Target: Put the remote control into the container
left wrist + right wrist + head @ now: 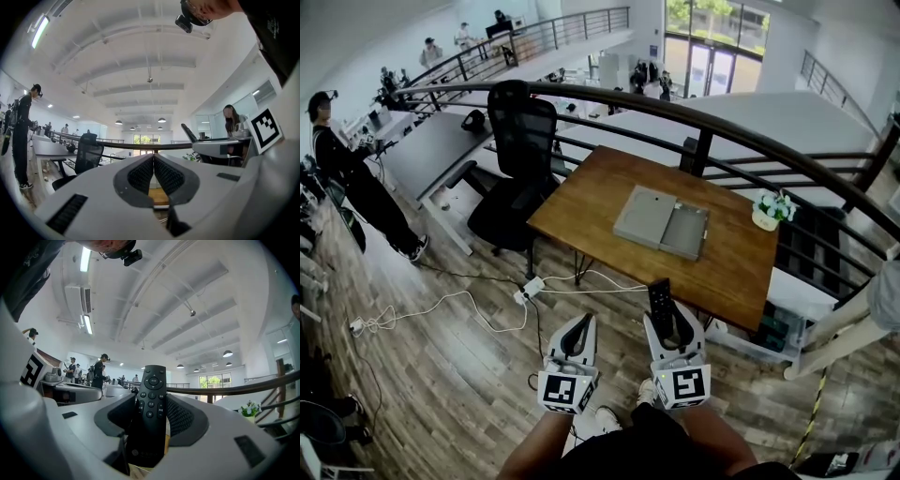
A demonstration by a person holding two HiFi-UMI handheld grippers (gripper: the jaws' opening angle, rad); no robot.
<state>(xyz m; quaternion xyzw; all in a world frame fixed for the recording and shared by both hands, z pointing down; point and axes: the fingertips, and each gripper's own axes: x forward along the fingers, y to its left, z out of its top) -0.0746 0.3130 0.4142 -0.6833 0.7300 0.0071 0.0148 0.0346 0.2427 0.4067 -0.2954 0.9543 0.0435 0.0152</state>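
My right gripper (pixel 667 325) clamps the remote control (pixel 152 404), button end forward, short of the open container (pixel 661 221) on the counter (pixel 581 202); my left gripper (pixel 153 174) is closed, empty.

We see our left gripper (pixel 153 158) up close, its two grey jaws pressed together at the tips with nothing between them. Under the jaws a bit of the brown wooden worktop (pixel 159 196) peeks through, and behind stand a black chair (pixel 87 151) and a dark rail (pixel 140 146). On the right, the black remote control (pixel 189 132) pokes up from the right gripper (pixel 201 145), and a person (pixel 22 136) stands far off on the left.
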